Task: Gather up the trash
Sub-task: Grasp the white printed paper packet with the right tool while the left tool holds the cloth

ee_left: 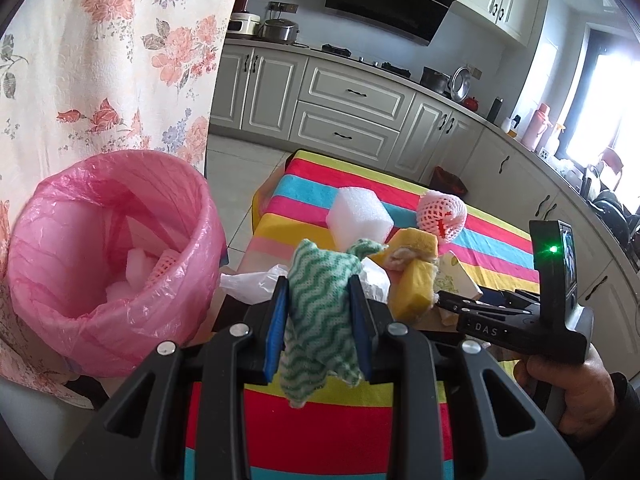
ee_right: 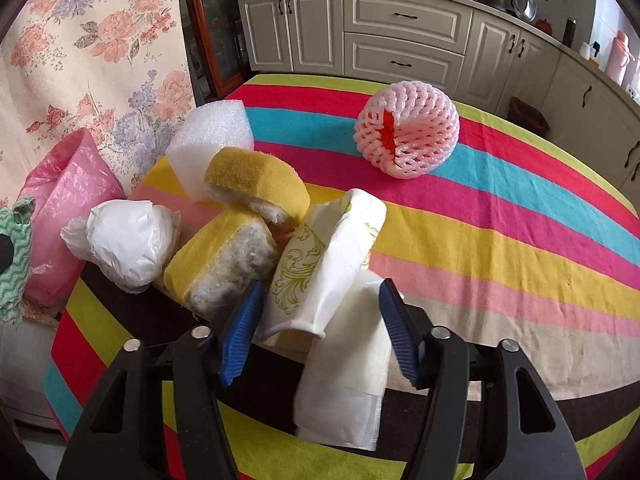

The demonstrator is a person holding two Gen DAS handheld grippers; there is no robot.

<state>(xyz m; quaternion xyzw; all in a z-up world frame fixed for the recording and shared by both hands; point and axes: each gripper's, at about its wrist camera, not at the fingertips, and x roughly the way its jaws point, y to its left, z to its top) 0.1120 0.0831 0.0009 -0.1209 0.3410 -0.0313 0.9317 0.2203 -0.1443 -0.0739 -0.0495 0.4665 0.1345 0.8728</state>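
Note:
My left gripper (ee_left: 318, 300) is shut on a green-and-white wavy cloth (ee_left: 320, 312), held above the striped table edge beside the pink-lined trash bin (ee_left: 112, 256), which holds white foam and a pink net. My right gripper (ee_right: 320, 320) is open, its fingers on either side of a white tissue pack (ee_right: 332, 280) with green print. On the table lie two yellow sponges (ee_right: 240, 232), a crumpled white bag (ee_right: 128, 240), a white foam block (ee_right: 208, 140) and a pink foam fruit net (ee_right: 408, 128). The right gripper also shows in the left wrist view (ee_left: 448, 300).
The striped tablecloth (ee_right: 500, 240) covers the table. A floral curtain (ee_left: 100, 60) hangs behind the bin at the left. Kitchen cabinets (ee_left: 352, 100) and a counter with pots run along the back and right.

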